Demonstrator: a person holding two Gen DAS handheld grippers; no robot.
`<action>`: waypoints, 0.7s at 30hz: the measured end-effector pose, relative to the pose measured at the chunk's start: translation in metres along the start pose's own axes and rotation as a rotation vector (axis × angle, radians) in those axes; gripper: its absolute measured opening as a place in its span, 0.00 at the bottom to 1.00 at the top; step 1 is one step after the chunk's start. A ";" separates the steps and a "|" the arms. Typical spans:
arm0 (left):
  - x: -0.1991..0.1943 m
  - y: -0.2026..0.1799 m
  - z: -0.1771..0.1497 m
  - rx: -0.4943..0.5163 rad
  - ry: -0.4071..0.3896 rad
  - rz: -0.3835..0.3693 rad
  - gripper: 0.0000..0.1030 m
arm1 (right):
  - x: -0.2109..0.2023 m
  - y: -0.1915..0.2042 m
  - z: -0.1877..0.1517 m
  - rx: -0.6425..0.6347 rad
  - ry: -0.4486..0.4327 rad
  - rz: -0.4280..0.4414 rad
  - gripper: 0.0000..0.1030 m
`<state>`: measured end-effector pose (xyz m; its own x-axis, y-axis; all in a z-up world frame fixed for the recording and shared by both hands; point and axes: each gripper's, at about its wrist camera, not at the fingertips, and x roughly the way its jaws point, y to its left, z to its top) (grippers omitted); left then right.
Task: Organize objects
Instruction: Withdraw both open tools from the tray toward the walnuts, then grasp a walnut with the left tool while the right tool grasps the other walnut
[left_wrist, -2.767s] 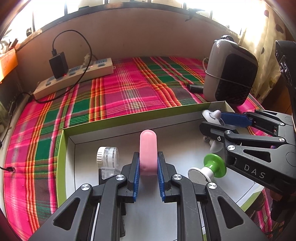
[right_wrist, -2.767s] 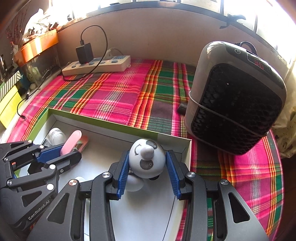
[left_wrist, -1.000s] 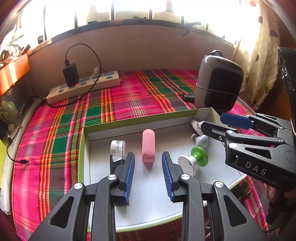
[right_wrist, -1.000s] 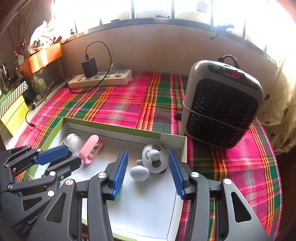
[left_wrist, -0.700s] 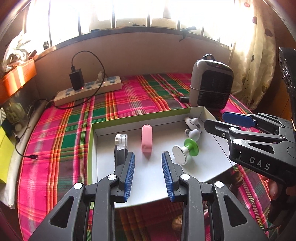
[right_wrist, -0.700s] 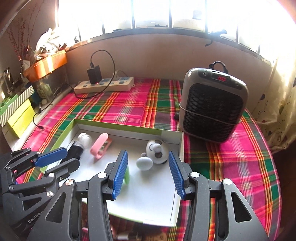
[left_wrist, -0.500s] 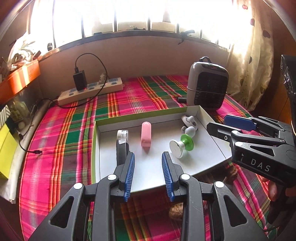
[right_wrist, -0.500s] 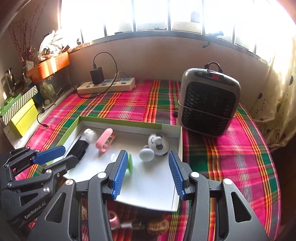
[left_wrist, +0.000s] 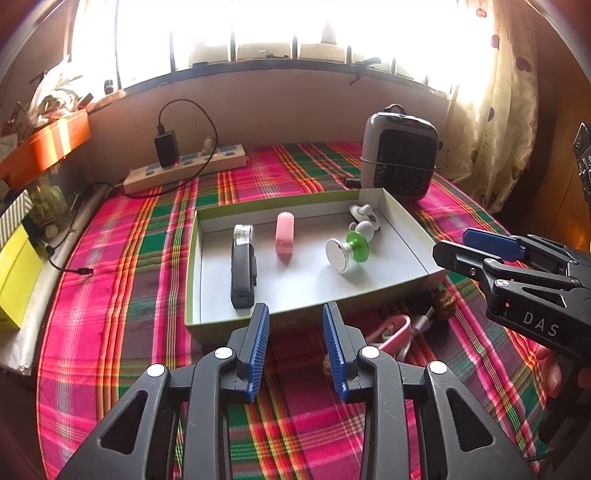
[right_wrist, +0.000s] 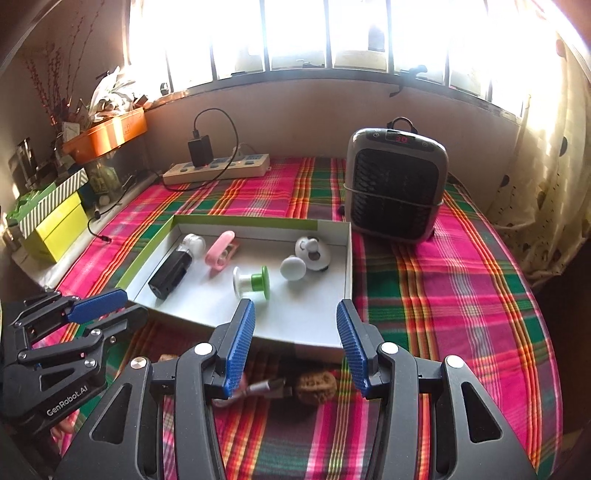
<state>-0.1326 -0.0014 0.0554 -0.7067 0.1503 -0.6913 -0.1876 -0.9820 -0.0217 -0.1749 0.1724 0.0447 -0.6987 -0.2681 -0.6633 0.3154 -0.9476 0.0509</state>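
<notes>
A shallow white box with green sides (left_wrist: 207, 314) (right_wrist: 334, 350) lies on the plaid cloth. In it are a black device with a clear cap (left_wrist: 242, 266) (right_wrist: 173, 271), a pink clip (left_wrist: 284, 232) (right_wrist: 221, 251), a green and white spool (left_wrist: 349, 251) (right_wrist: 253, 282), a white ball (right_wrist: 292, 267) and a panda toy (left_wrist: 364, 211) (right_wrist: 313, 249). My left gripper (left_wrist: 295, 332) (right_wrist: 101, 308) is open and empty, in front of the box. My right gripper (right_wrist: 295, 332) (left_wrist: 476, 243) is open and empty, at the box's near right.
A pink item with a cable (left_wrist: 393, 332) (right_wrist: 258, 387) and walnuts (left_wrist: 443, 301) (right_wrist: 317, 384) lie on the cloth before the box. A heater (right_wrist: 395, 188) stands behind the box at right. A power strip (left_wrist: 184, 166) lies at the back; yellow boxes (right_wrist: 55, 225) stand at left.
Both grippers let go, the left of the pink clip and the right of the panda toy, and have pulled back and up from the box. The loose items in front have come into view.
</notes>
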 end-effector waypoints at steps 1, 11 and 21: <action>-0.001 0.000 -0.002 -0.002 0.001 -0.003 0.27 | -0.002 -0.001 -0.003 0.003 0.001 0.000 0.46; -0.001 0.001 -0.025 -0.029 0.032 -0.058 0.27 | -0.012 -0.012 -0.030 0.025 0.026 -0.024 0.46; 0.008 -0.005 -0.031 -0.041 0.072 -0.138 0.32 | -0.010 -0.025 -0.049 0.048 0.061 -0.021 0.46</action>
<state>-0.1164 0.0013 0.0275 -0.6251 0.2770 -0.7297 -0.2509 -0.9566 -0.1482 -0.1444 0.2072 0.0131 -0.6641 -0.2386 -0.7086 0.2694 -0.9604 0.0710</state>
